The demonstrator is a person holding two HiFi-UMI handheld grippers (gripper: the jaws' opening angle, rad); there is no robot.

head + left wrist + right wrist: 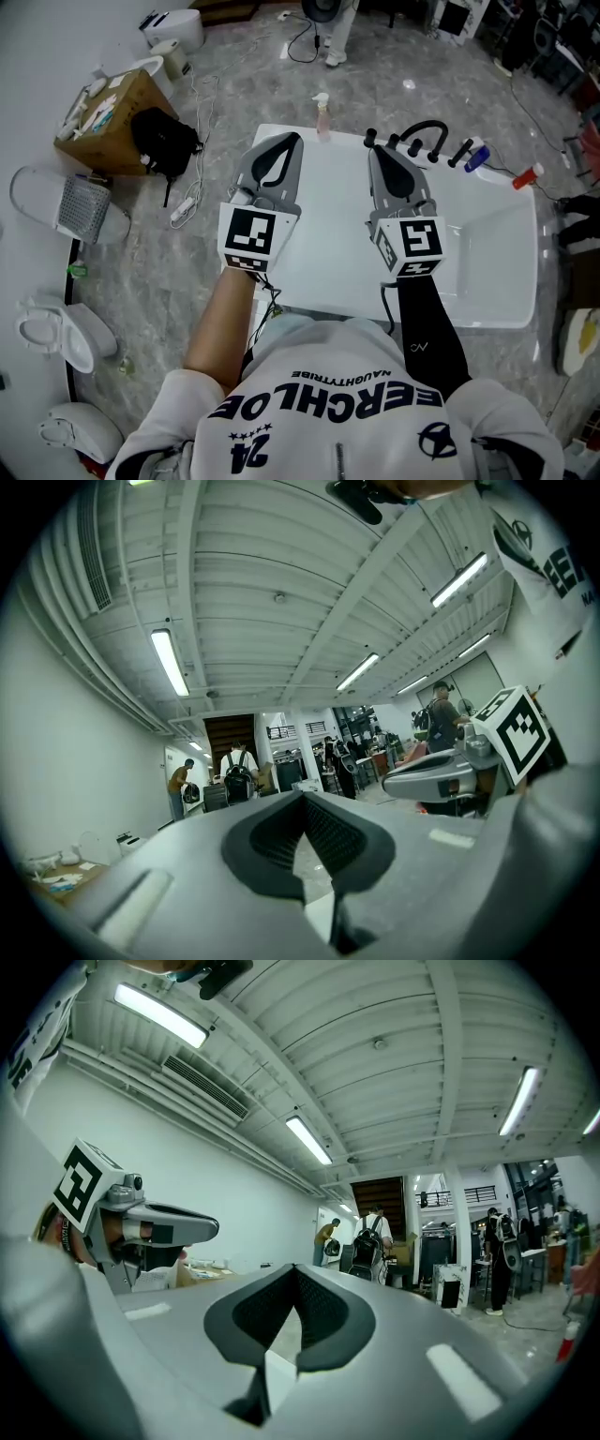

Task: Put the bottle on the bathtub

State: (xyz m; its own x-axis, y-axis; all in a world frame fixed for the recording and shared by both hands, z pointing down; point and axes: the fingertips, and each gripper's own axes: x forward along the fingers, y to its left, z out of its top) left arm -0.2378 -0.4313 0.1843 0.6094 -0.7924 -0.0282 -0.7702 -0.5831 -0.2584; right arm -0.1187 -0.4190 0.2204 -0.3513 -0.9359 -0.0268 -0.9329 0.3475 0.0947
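A small pinkish spray bottle (322, 117) with a white trigger head stands upright at the far edge of the white bathtub (487, 281). I cannot tell whether it rests on the rim or just behind it. My left gripper (287, 141) hovers over the tub's left part, shut and empty, its tip a short way in front of the bottle. My right gripper (376, 152) hangs beside it, also shut and empty. Both gripper views point up at the ceiling and miss the bottle; the left gripper (302, 803) and right gripper (295, 1274) show their pads meeting.
A black faucet set (424, 139) sits on the tub's far rim, with a blue-and-white item (477, 156) and a red-capped one (526, 176) beside it. Left of the tub lie a cardboard box (111, 111), a black bag (165, 141), a wire basket (82, 207), toilets (58, 330) and a power strip (183, 210).
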